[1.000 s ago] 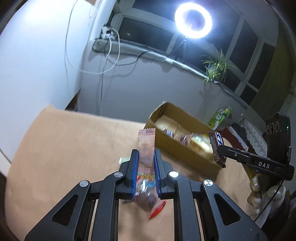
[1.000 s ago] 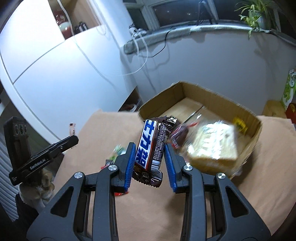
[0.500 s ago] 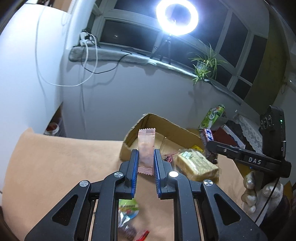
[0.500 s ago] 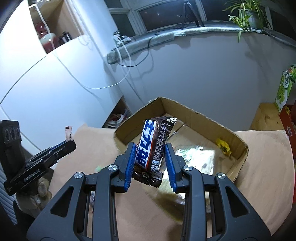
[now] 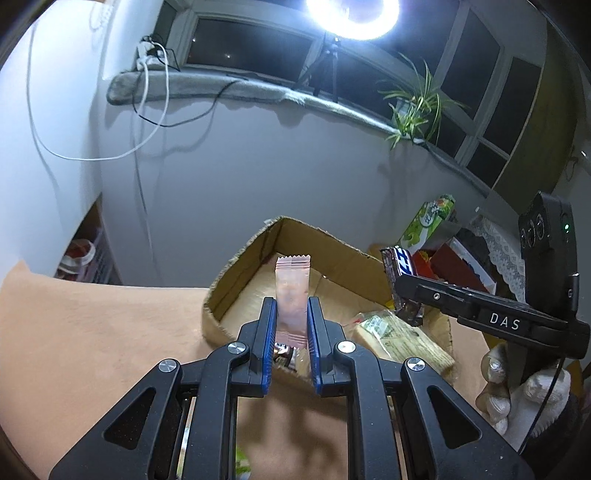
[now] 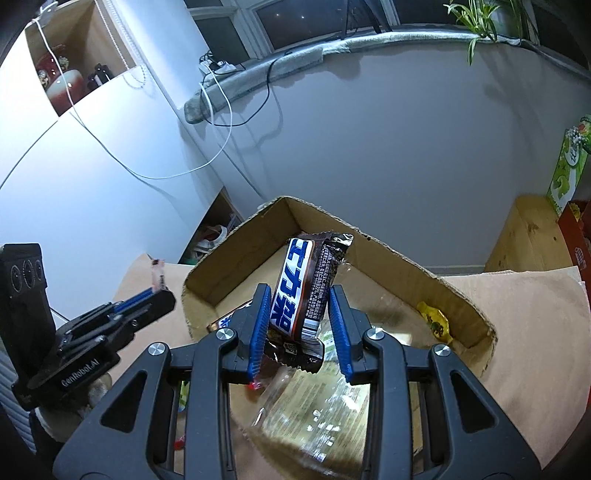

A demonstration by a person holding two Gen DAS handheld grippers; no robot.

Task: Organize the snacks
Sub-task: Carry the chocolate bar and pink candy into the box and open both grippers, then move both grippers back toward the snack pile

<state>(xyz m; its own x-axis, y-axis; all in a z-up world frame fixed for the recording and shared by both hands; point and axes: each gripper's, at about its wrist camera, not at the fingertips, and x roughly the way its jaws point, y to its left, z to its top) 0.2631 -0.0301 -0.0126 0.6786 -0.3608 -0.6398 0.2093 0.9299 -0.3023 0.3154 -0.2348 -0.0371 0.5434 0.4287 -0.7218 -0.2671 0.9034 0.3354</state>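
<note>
A pink sachet (image 5: pixel 291 291) stood upright in the lower middle of the left wrist view, pinched between the blue pads of the left gripper (image 5: pixel 291 325), whose jaws were closed on its lower half. Its crimped top edge rose in front of the cardboard box (image 5: pixel 236 273), which sat open just beyond the fingertips at the centre of the frame. In the right wrist view a brown chocolate bar (image 6: pixel 306 291) with a blue and white label stood tilted at the centre, clamped by the right gripper (image 6: pixel 297 325) around its lower part, over the near end of the same box (image 6: pixel 413 269). Inside the box lay a clear-wrapped pack of crackers (image 5: pixel 399 339) at the right of the left wrist view, another dark bar (image 6: pixel 229 319) near the left wall, and a small yellow packet (image 6: pixel 436 319) towards the right wall. The box rested on a tan cloth (image 5: pixel 92 332) that filled the lower left. At the right edge of the left wrist view, a white-gloved hand (image 5: pixel 517 398) held the right gripper's handle. A ring light (image 5: pixel 352 16) glared at the top, and a potted plant (image 5: pixel 417 107) sat on the sill at the upper right.
</note>
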